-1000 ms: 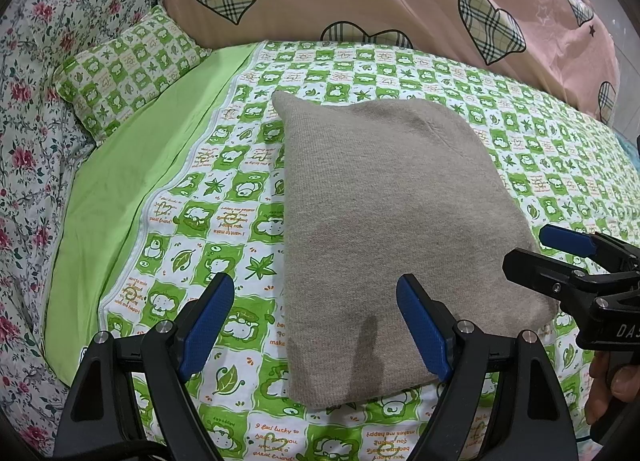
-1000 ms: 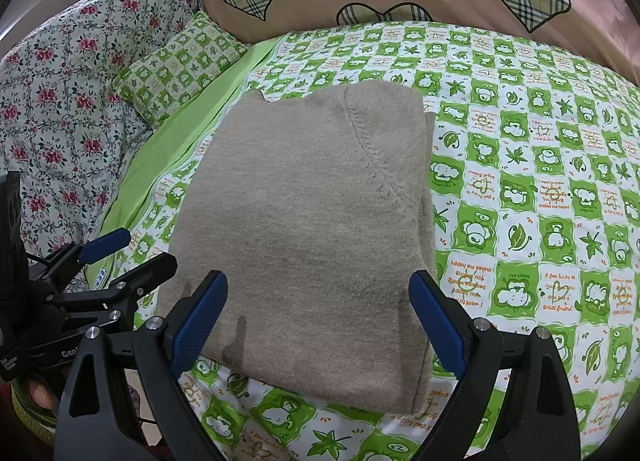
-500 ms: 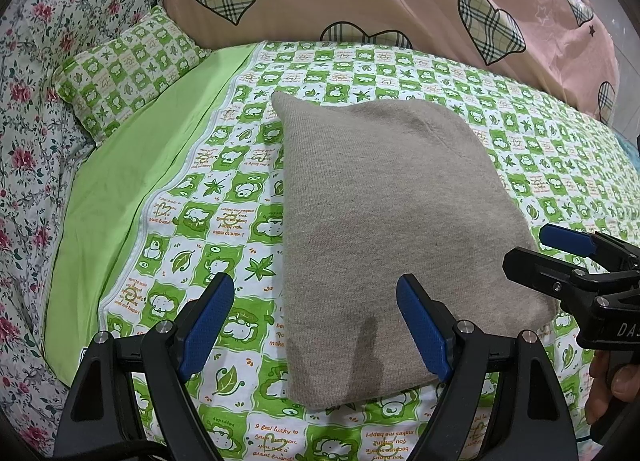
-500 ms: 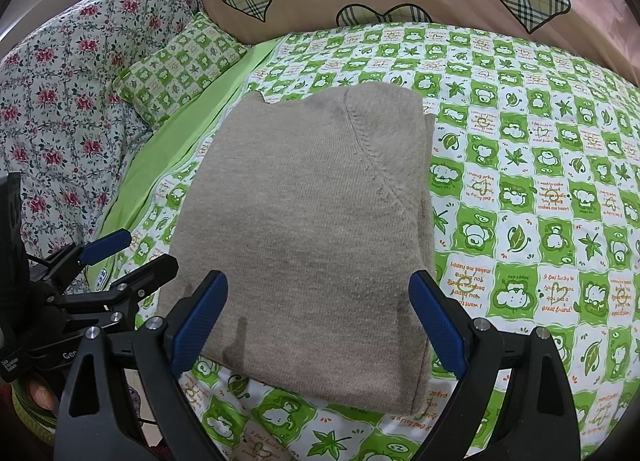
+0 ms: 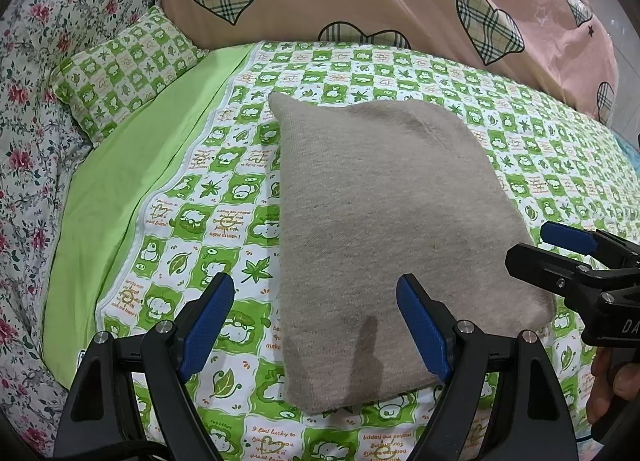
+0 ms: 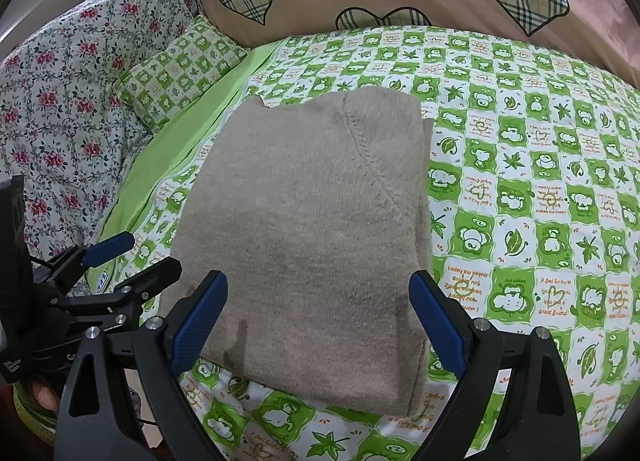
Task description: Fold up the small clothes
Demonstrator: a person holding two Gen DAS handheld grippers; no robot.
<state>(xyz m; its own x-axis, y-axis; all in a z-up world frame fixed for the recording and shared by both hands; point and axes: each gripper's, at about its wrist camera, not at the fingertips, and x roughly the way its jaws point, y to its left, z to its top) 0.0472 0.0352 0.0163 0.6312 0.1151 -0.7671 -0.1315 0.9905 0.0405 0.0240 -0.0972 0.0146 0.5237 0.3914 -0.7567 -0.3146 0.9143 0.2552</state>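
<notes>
Nothing had shifted since a second earlier: both grippers and the garment sat as before. Left gripper (image 5: 316, 325) hovered at the near-left corner of the folded beige sweater (image 5: 384, 229), jaws spread wide, nothing between the blue pads (image 5: 210, 321). Its right finger hung over the knit, its left over bare sheet. Right gripper (image 6: 318, 321) was equally wide and empty, straddling the near edge of the sweater (image 6: 316, 229), both pads above or just outside the side folds.

Sweater lay flat on the green checked bedsheet (image 5: 224, 197), already a compact rectangle, a raglan seam showing on top and stacked layers visible along its right edge. Small checked pillow (image 5: 120, 73) sat well off to the left, beside the floral quilt (image 5: 28, 101); the pink heart-print duvet (image 5: 380, 1) was heaped behind.

Judgement: folding looked near done; the step in hand was probably a last half-fold or a tidy-up. To do it well, each gripper should come down on a near corner and pinch through every layer, not just the top one, then lift both corners level and carry them to the far edge together. Whether the underlying layers were aligned could not be told from these views, so the right-edge stack needed checking before closing. Uneven lift would skew the rectangle.
</notes>
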